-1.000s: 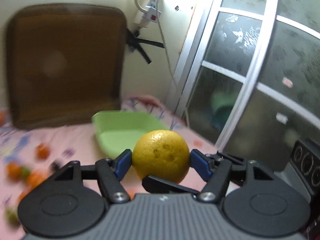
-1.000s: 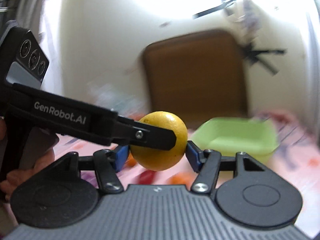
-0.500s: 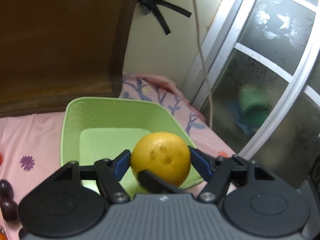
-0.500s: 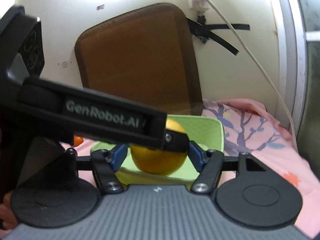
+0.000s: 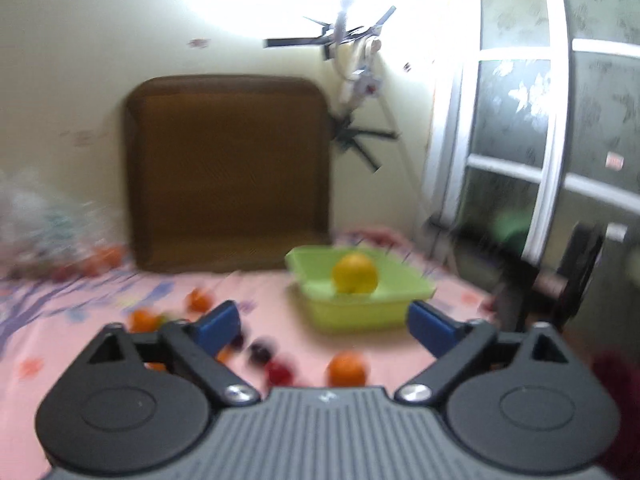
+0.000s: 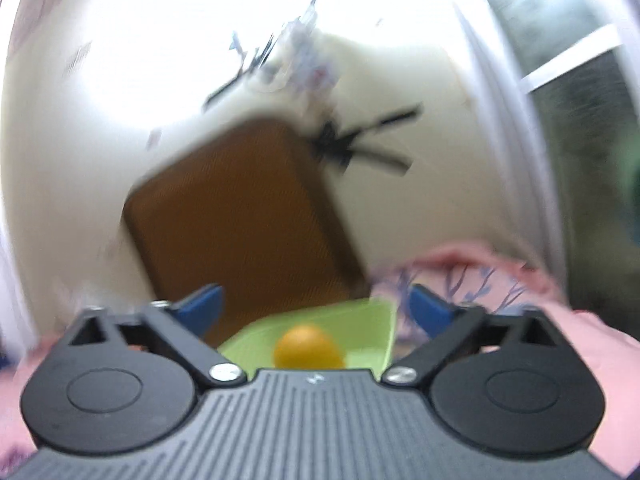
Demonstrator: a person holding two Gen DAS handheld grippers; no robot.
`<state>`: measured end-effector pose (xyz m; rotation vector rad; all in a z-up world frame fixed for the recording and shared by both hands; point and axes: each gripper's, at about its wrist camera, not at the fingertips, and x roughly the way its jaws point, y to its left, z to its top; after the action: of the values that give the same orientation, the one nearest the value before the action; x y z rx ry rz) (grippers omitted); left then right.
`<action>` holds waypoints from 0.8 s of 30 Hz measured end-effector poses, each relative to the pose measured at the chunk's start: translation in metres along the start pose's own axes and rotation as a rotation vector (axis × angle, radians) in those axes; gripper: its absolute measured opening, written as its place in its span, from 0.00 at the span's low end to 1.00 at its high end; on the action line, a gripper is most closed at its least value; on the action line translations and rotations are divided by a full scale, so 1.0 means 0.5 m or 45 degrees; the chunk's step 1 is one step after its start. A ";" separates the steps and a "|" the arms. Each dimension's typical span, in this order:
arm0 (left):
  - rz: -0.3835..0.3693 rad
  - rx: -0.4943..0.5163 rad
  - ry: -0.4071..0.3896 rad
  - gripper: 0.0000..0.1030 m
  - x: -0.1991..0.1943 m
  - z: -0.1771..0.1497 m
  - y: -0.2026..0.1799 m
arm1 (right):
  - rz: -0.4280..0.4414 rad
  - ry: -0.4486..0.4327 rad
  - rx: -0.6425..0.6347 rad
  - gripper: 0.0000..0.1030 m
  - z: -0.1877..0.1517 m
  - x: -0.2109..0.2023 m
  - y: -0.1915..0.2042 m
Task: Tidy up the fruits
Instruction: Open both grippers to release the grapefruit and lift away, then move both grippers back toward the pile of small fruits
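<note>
Opening wide, both tongs [image 5: 323, 322] [image 6: 316, 307] empty, yellow orange [image 5: 355, 273] in green basin [image 5: 360, 312]

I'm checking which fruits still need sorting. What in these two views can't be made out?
- Left wrist: small fruits on the pink cloth are motion-blurred; kinds unclear.
- Left wrist: some sit behind the left claw, whose jaws are opening, empty.
- Right wrist: the right claw body cuts off the green tub below the yellow fruit.

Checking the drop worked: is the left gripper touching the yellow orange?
Apart. The left wrist view shows the left gripper with jaws opening and empty, the yellow orange lying beyond them in the green tub.
</note>
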<state>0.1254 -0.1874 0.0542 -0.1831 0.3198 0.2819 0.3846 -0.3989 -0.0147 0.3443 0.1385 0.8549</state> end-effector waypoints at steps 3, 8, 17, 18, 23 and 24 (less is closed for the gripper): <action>0.080 0.007 -0.042 1.00 -0.065 -0.029 0.019 | -0.042 -0.073 0.092 1.00 -0.007 -0.029 0.004; 0.205 0.020 -0.097 1.00 -0.134 -0.075 0.060 | -0.035 0.049 0.185 1.00 -0.045 -0.106 0.045; 0.279 -0.133 -0.070 1.00 -0.101 -0.106 0.185 | -0.148 0.298 0.074 1.00 -0.122 -0.090 0.164; 0.278 -0.135 -0.046 1.00 -0.090 -0.106 0.196 | -0.172 0.316 0.069 1.00 -0.126 -0.082 0.168; 0.134 -0.233 0.049 1.00 -0.065 -0.109 0.236 | -0.318 0.429 0.143 1.00 -0.148 -0.049 0.161; 0.104 -0.243 0.067 0.99 -0.061 -0.112 0.241 | -0.344 0.417 0.167 1.00 -0.149 -0.052 0.155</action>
<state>0.0454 -0.0935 -0.0036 -0.3665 0.3533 0.3888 0.2932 -0.3535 -0.0574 0.2977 0.5355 0.6297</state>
